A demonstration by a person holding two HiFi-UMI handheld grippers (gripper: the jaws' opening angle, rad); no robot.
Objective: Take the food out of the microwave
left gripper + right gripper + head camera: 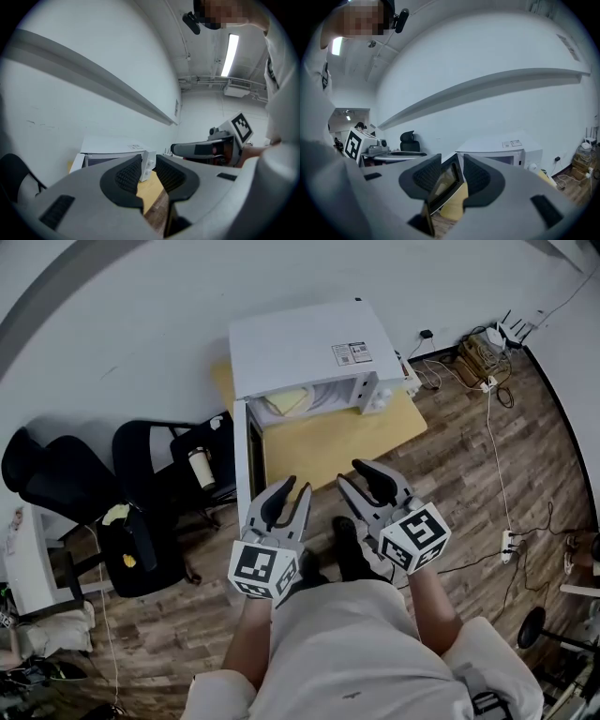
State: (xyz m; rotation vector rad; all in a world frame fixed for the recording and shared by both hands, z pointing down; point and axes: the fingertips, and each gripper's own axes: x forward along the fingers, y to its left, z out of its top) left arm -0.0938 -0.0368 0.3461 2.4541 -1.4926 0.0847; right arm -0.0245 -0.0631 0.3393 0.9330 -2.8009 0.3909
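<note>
A white microwave [309,352] stands on a low yellow table [347,437], and its door [242,460] hangs wide open to the left. Inside the cavity lies something pale yellow [286,401]; what it is, I cannot tell. Both grippers hover side by side in front of the table, short of the microwave. My left gripper [294,490] is open with nothing between its pads, and it points at the microwave [117,152]. My right gripper [354,475] is open and empty too. Past its jaws the right gripper view shows the open door [446,183] and the microwave [506,147].
Black office chairs [141,512] crowd the floor to the left of the door, one with a cup [200,468] on it. Cables and a power strip [487,362] lie on the wood floor at the right. A white wall runs behind the microwave.
</note>
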